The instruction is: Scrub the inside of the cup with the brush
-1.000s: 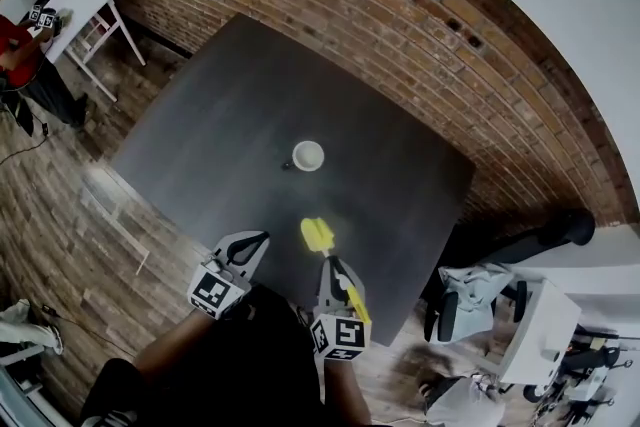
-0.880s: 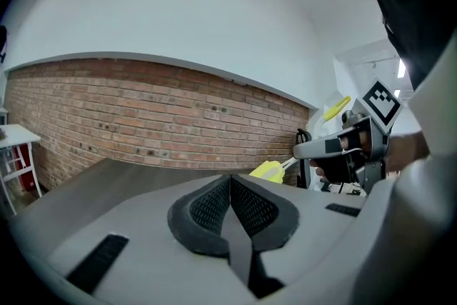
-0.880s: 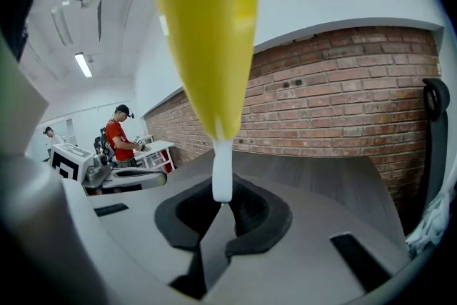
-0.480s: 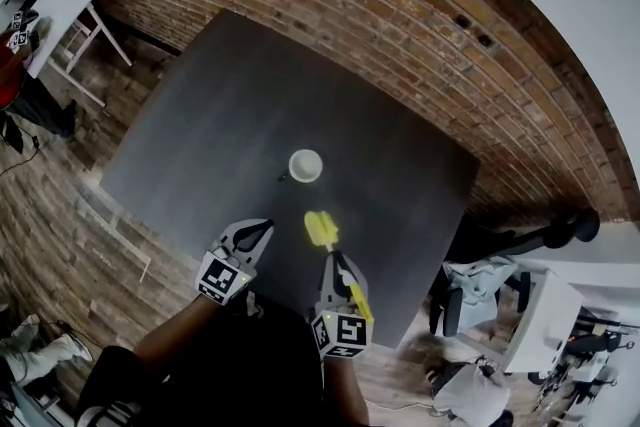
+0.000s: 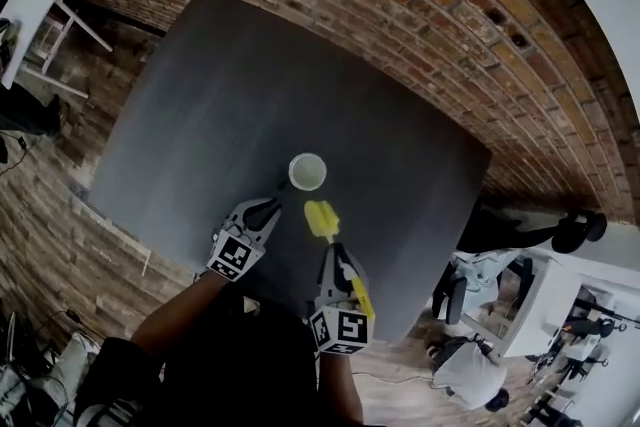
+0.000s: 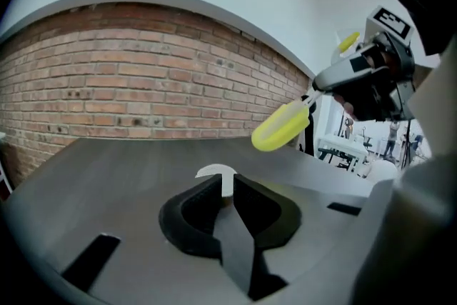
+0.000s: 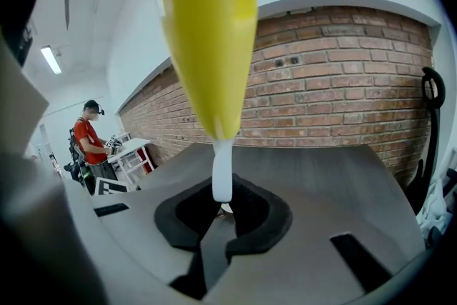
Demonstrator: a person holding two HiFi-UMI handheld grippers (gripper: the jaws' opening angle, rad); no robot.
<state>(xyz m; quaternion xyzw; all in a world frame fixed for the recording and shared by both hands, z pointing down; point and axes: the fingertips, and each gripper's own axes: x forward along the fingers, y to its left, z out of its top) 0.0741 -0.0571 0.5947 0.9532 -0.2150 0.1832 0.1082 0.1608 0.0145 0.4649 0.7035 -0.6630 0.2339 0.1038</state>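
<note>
White cup (image 5: 307, 171) on dark worktop (image 5: 200, 95), left hand-held gripper (image 5: 268, 210) jaws narrowly apart, empty, just beside cup, right hand-held gripper (image 5: 336, 263) clamping yellow brush (image 5: 320, 219)

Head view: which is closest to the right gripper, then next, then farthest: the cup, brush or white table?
1. brush: held in the fingers of the right gripper.
2. cup: just ahead, on the dark table.
3. white table: far off, upper left.
</note>
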